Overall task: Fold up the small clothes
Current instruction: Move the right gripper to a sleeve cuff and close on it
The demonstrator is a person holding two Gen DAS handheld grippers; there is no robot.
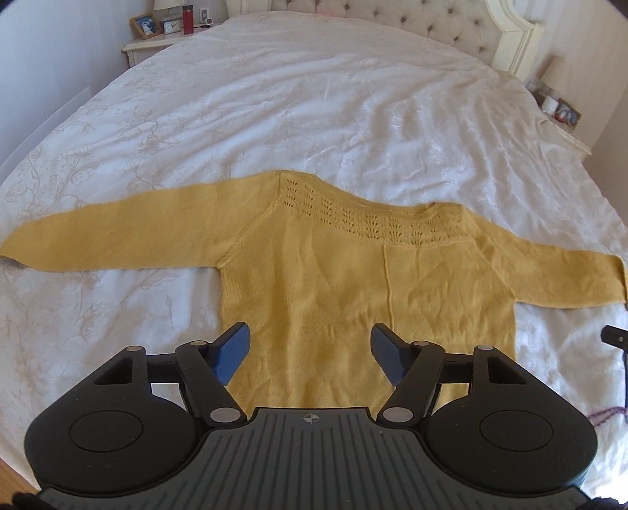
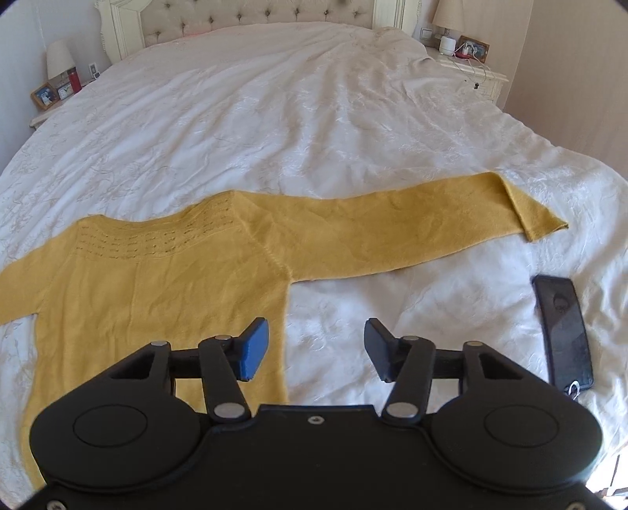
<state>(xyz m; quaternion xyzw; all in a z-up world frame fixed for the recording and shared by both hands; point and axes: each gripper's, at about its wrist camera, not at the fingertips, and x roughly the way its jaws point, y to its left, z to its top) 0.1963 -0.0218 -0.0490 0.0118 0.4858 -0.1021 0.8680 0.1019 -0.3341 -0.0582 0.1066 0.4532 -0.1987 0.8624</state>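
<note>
Left tongs: jaws apart, empty, above sweater body, which lies flat on the bed, sleeves spread. Suggest pinching the hem cleanly.

Right tongs: apart, empty, straddling the sweater's side edge. Phone nearby; nightstand behind.

A mustard-yellow knitted sweater lies flat on the white bedspread, both long sleeves stretched out sideways, its neckline toward the headboard. A band of openwork eyelets runs below the neckline. The fabric is lightly creased, and one cuff is folded over.
</note>
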